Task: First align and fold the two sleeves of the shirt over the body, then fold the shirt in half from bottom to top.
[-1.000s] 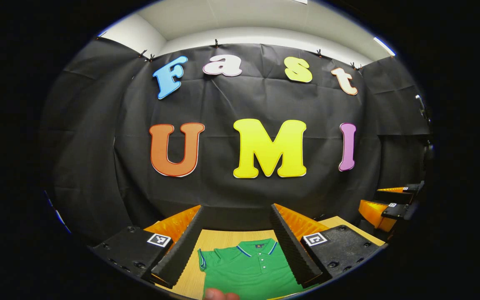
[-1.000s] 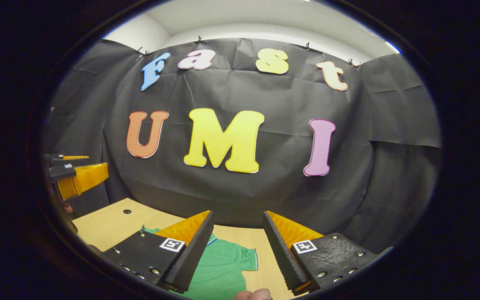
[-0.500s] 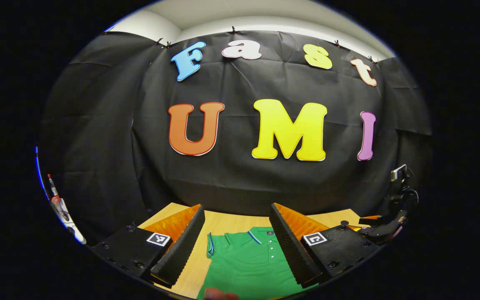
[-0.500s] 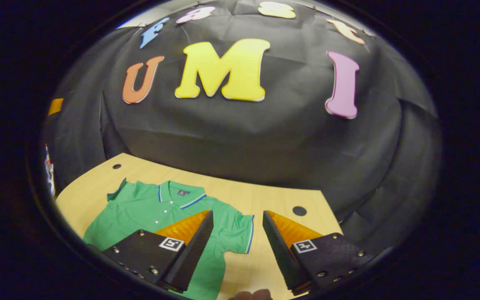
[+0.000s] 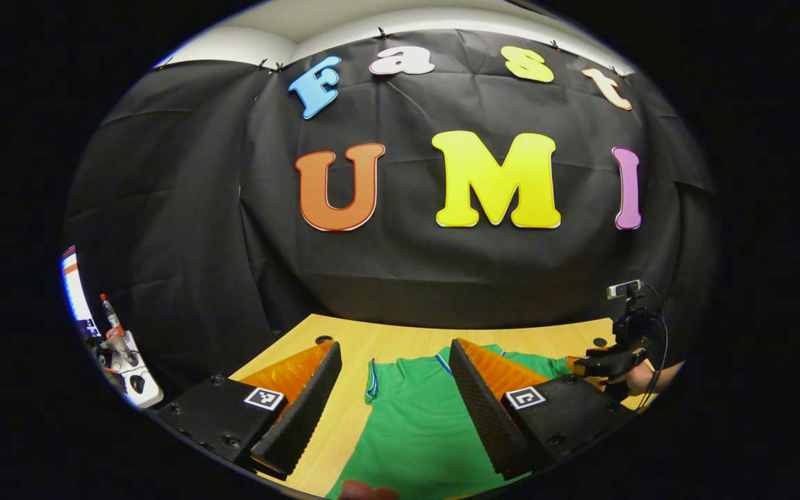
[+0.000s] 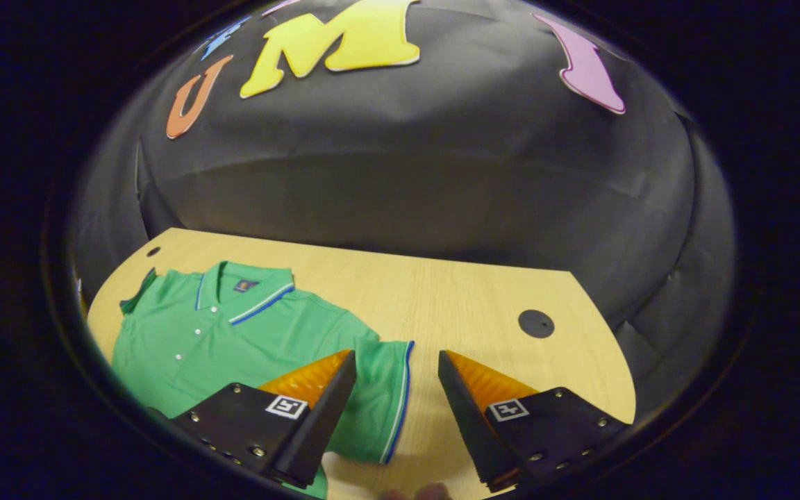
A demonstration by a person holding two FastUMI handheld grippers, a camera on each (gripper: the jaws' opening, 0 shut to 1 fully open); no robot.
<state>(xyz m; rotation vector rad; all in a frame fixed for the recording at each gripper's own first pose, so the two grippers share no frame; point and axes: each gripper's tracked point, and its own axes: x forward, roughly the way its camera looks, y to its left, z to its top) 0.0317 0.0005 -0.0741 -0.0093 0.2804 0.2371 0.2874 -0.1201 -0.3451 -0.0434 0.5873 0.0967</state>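
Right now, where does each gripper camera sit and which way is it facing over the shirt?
Left gripper view: rides the left gripper, above the shirt's near side, facing the back wall; its fingers stand open over the shirt's left half, with the right gripper and the hand holding it farther off.
Right gripper view: rides the right gripper, tilted down at the table; its open fingers straddle the right sleeve.
Shared: the green shirt, lying flat and unfolded, and the table.
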